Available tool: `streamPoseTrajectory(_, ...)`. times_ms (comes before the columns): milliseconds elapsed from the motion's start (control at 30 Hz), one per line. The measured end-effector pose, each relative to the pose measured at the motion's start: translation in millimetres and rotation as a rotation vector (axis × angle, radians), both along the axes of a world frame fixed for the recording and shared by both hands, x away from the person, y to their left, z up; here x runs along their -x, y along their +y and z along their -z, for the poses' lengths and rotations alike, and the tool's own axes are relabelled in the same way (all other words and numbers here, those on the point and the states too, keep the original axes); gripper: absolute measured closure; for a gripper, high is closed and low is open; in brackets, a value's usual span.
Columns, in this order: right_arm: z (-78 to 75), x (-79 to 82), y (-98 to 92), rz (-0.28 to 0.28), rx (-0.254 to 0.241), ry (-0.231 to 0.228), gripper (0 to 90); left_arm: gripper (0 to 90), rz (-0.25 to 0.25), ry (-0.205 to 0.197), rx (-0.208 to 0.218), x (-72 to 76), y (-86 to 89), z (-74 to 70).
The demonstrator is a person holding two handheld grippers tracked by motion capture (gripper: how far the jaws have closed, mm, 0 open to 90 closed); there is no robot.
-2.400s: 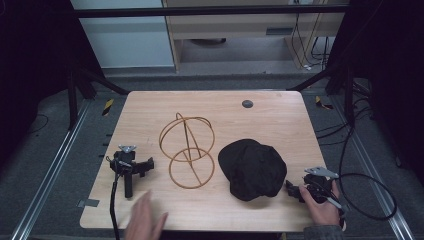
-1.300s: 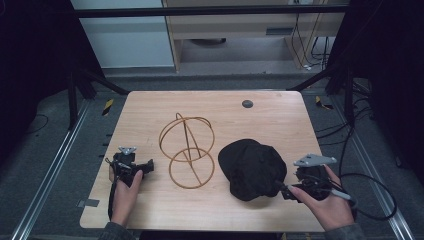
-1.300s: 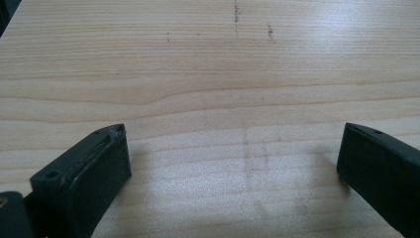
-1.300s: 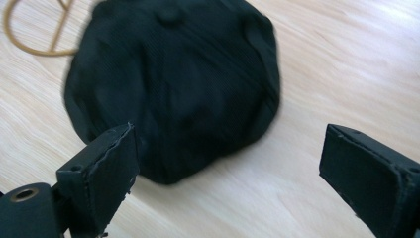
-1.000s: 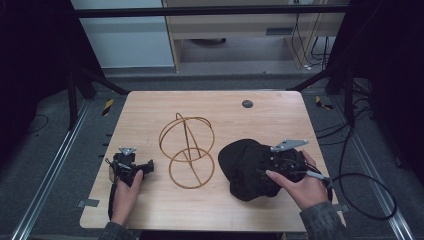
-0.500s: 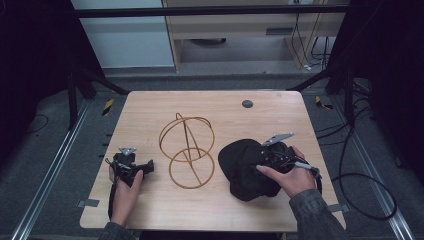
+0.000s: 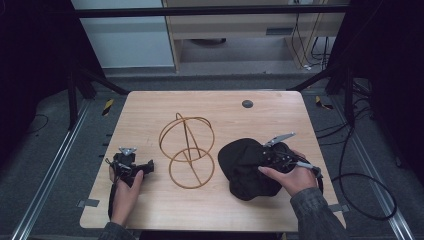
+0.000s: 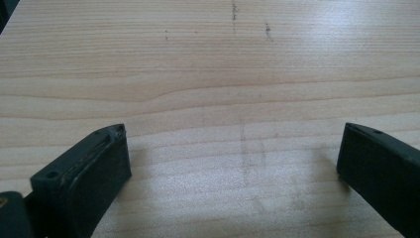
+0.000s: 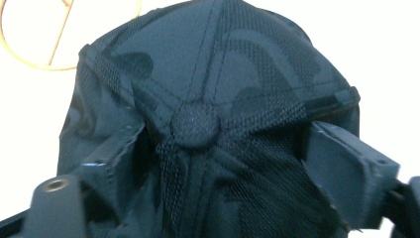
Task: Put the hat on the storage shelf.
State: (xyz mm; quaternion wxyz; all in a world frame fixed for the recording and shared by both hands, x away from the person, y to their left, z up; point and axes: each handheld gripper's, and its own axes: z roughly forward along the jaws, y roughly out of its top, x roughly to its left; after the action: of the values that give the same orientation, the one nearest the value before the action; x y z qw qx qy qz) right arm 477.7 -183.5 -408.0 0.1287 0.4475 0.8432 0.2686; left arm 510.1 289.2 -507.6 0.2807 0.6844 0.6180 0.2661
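From the high view we see a wooden table (image 7: 150, 210) with a black cap (image 7: 245, 167) lying on its right near part. Our right hand (image 7: 290, 177) brings the right gripper (image 7: 270, 156) down onto the crown of the cap, its grey plate tilted up toward the far right. Just left of the cap stands a gold wire frame (image 7: 187, 150), two hoops joined by thin rods, close to the cap but apart from it. On the left near side our left hand (image 7: 125, 192) rests on the table and holds the left gripper (image 7: 131, 167), well apart from the frame. A small dark disc (image 7: 247, 104) lies on the far part of the table.

In the left gripper view the left gripper (image 8: 233, 163) has its jaws spread wide over bare wood, with nothing between them.

In the right gripper view the right gripper (image 9: 213, 163) has its jaws on either side of the cap (image 9: 213, 64), around the top button (image 9: 194, 124). The jaws have just been closing and the fabric bunches between them, though we cannot tell whether the pads already press on it. A curve of the wire frame (image 9: 29, 54) shows at the far left.
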Motion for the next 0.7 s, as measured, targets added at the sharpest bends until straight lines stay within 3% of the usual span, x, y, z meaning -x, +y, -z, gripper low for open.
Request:
streamPoseTrajectory(133, 2.4, 1.5, -2.8, -0.002, -0.02, 0.029, 32.5, 0.0, 0.0, 0.0, 0.0, 0.0, 0.0, 0.0)
streamPoseTrajectory(700, 1.1, 1.0, -9.2, -0.049, -0.059, 0.054, 63.3, 0.0, 0.002, 0.0, -0.001, 0.2, -0.2, 0.0)
